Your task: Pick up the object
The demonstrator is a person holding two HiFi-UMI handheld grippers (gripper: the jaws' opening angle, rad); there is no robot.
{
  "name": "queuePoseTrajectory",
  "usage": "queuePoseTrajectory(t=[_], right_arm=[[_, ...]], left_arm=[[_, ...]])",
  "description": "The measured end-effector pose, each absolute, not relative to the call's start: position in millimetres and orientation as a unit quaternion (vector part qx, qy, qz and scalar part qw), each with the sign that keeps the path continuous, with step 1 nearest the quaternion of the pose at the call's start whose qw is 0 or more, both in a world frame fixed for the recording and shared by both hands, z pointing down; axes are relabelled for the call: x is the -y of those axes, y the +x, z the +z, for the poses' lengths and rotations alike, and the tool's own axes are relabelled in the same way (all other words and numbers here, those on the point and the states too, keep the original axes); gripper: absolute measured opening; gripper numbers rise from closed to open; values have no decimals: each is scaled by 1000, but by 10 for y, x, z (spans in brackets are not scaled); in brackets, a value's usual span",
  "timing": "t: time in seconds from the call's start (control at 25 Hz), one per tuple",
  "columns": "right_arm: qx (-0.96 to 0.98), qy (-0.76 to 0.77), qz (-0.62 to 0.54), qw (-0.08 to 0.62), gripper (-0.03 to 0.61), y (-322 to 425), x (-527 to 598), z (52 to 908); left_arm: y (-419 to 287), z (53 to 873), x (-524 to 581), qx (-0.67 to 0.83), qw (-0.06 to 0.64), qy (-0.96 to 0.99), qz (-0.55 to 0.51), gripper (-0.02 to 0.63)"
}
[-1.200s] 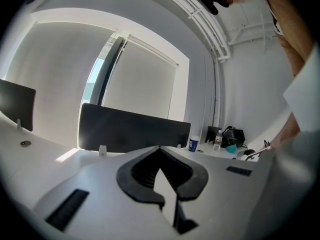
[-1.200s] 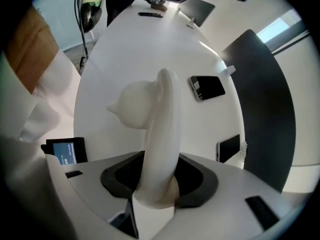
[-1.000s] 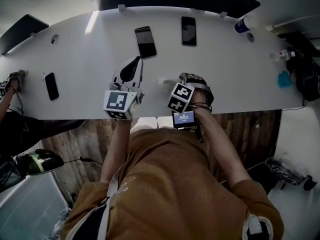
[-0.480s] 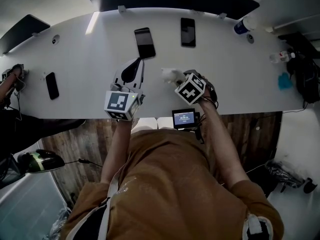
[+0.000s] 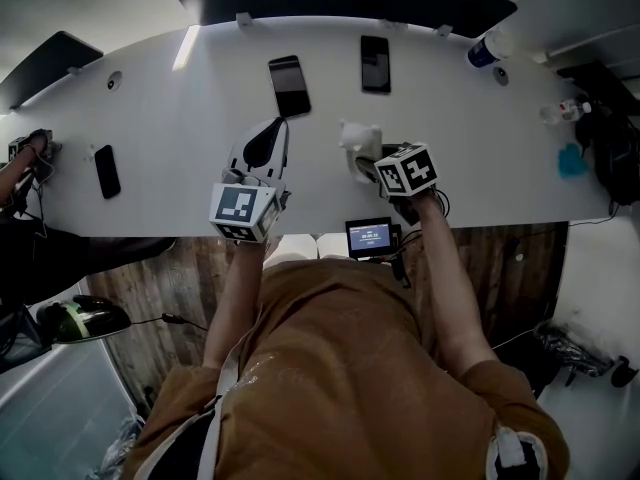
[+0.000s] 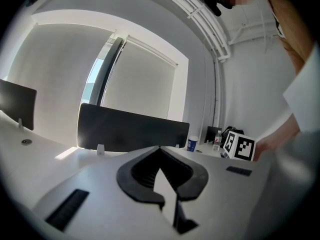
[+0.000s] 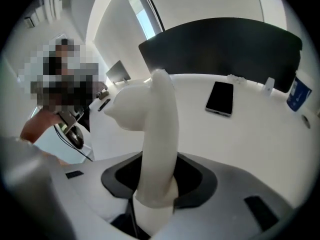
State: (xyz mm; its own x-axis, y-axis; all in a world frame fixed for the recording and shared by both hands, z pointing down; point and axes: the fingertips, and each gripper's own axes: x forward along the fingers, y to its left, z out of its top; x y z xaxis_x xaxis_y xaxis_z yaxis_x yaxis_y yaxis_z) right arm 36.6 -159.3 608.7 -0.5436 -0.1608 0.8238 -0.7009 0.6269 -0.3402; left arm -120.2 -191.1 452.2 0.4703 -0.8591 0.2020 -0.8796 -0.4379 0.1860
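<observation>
Carried forward over the table since a second ago, the right gripper [image 5: 372, 161] pinches the white object [image 7: 160, 124] between half-spread jaws, its bulky end projecting ahead, so a quick swing could lever it loose.

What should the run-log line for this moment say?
right gripper: shut on white object | white object: held above table | left gripper: shut, empty
</observation>
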Motion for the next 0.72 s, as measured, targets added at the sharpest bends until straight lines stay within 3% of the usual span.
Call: queuePoseTrajectory(t=[0.44, 0.72], right_arm=[[835, 283, 410, 232, 178, 233, 1667, 5632], [868, 284, 370, 169, 176, 152, 1778, 5061]], left_arm=[[-1263, 4463, 1890, 523, 119, 844, 30, 2], [-1239, 4412, 1844, 521, 114, 845, 38, 2]])
